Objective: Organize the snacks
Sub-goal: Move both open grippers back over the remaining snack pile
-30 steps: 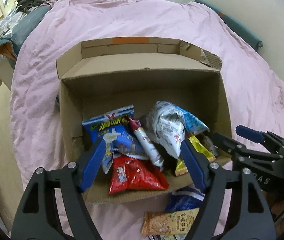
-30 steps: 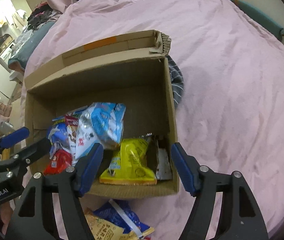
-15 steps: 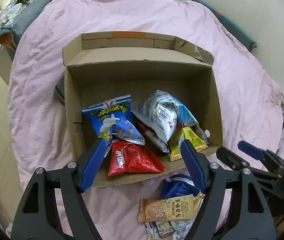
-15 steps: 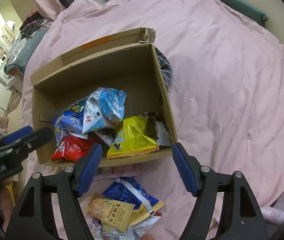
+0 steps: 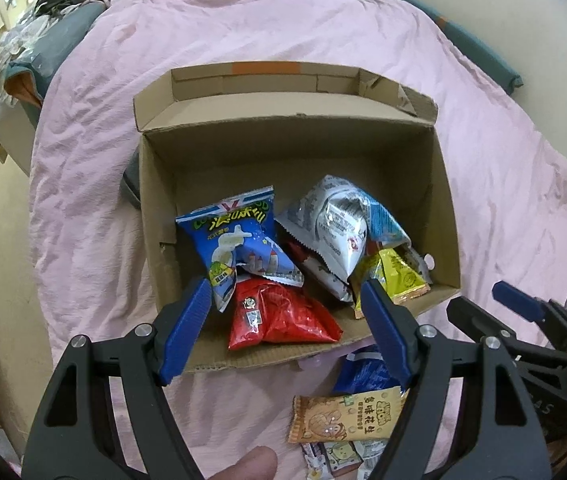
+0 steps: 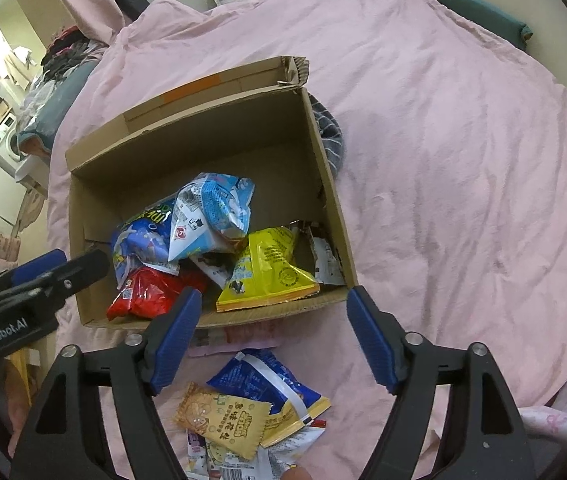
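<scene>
While both grippers hover empty, one cardboard box (image 5: 439, 200) on the pink duvet (image 6: 463, 160) holds five visible snack packets (image 5: 243, 240).
Left gripper (image 5: 287, 332) gapes; right gripper (image 6: 271, 336) has just widened; loose packets (image 6: 243, 416) outside overlap, count unclear.

Your left tongs (image 6: 39, 268): body reads "GenRobot.AI" | orange peanut packet (image 5: 343, 416): Chinese "鱼味花生" | blue snack bag (image 5: 239, 240): green Chinese lettering, too stylised to read.

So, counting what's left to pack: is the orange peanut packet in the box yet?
Out. The orange peanut packet lies on the pink duvet, outside the cardboard box.
</scene>
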Demonstrator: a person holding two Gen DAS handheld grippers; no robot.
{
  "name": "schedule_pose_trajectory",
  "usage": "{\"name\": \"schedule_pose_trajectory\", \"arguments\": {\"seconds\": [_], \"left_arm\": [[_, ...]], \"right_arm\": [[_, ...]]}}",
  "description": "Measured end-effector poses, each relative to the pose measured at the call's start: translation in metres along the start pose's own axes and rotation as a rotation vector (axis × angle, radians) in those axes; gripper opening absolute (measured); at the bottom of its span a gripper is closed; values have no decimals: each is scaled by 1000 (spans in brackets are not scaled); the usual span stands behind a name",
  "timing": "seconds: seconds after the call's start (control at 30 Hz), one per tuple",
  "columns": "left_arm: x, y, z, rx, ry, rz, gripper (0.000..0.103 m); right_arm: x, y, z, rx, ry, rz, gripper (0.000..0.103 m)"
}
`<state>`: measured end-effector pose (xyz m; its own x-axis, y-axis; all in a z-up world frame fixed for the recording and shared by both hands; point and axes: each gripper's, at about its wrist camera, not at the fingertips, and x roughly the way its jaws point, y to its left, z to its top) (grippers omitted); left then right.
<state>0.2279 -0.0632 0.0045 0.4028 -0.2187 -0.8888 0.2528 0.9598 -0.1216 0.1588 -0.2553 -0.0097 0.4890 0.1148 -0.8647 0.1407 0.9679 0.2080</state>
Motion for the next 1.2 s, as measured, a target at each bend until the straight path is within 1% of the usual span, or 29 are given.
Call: {"name": "schedule_pose_trajectory", "arguments": {"seconds": [0.03,0.07,0.1,0.17,0.37,0.6,0.73,0.83,0.93,1.07,1.2], "left_arm": [[1,-1,-1,6,2,8,80],[2,-3,-2,15,3,14,90],[2,-5,-3,21,1,21,91],[2,-6,-4,32,-3,36,92],[1,-4,-9,29,12,31,92],[-8,6,-29,8,19,62,92],[-14,15,-51,-65,44,52,92],[-20,18,-68,-111,46,55,92],[-27,16,-85,-122,41,76,92],[-32,19,-107,-146,38,110,92],[-38,30,-123,-184,31,94,92]], "right_arm": [[0,0,0,-2,-4,2,86],[0,1,0,-4,-6,4,88],[0,0,-1,-3,-5,7,88],[1,-2,-1,2,1,14,88],[0,-7,-7,9,2,35,88],[-14,-15,-18,11,2,70,88],[-19,-15,-26,-14,13,65,88],[-21,-19,-30,-17,30,86,88],[-22,-20,-36,-39,64,116,88],[-27,-19,-44,-91,71,124,88],[-34,-27,-53,-100,73,155,89]]}}
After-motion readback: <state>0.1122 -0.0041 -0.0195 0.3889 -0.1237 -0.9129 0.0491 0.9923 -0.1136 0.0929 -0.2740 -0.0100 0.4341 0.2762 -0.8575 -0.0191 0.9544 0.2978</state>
